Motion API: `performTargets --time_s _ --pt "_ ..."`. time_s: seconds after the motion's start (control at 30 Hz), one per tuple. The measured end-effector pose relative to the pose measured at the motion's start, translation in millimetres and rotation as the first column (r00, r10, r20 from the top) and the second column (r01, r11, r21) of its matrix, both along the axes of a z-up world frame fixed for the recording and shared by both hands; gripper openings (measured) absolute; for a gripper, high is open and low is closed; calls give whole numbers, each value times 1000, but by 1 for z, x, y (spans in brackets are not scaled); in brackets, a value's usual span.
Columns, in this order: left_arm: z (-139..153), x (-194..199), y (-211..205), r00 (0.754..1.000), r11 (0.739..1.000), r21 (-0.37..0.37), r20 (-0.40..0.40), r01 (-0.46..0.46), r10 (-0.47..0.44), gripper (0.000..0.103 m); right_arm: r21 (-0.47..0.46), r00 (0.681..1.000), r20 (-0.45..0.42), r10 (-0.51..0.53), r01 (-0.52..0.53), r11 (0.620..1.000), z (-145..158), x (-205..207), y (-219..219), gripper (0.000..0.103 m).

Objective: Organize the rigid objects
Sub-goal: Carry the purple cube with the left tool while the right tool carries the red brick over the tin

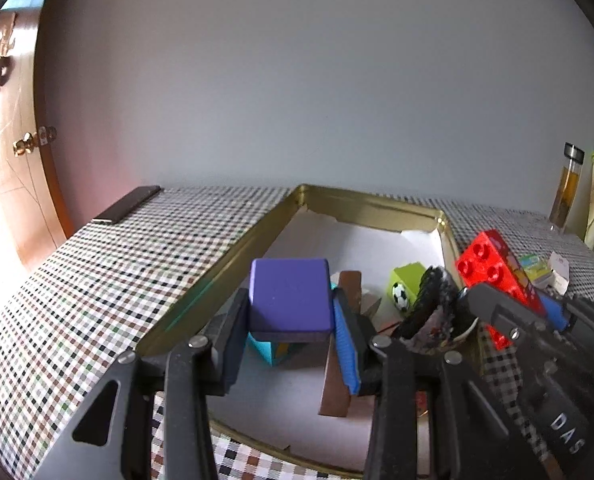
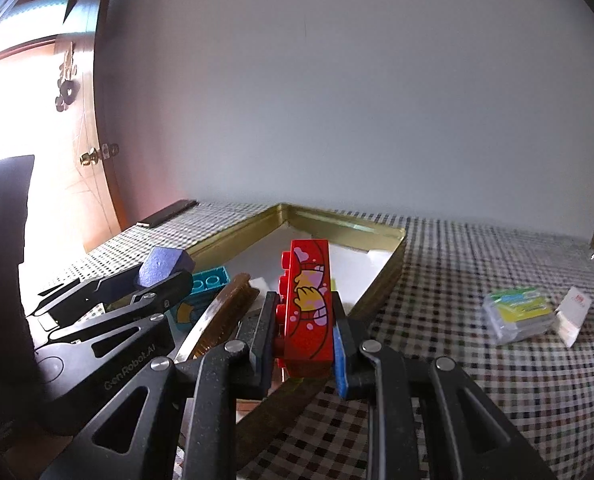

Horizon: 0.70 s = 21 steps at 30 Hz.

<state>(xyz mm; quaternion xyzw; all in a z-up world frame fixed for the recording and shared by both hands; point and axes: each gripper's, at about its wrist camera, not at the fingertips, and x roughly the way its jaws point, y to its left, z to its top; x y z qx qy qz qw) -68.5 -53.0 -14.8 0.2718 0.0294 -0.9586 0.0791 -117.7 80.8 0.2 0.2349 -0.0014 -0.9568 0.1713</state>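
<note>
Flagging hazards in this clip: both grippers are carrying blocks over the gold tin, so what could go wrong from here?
1. The left gripper with its purple block and the right gripper with its red brick are close together over the gold tin; they could collide.
2. The tin's near end is crowded by a teal brick and a brush; a released block may land tilted on them.

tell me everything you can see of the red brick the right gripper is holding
The red plastic building brick is a long studded block, glossy, with a printed cartoon face on one broad side: pink hearts, pink blobs, yellow shapes, black outlines. Round studs line another side. It stands on end, pinched between the pads of the right gripper, one black finger against the studs, the blue-padded one on the opposite side. It hangs over the near edge of the gold metal tray, touching nothing else visible.
</note>
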Motion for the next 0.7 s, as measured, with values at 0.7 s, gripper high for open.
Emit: performTargets --time_s 0.7 --pt "7 -36 -2 991 997 -9 117 73 -71 39 27 997 60 43 -45 999 19 -36 -15 25"
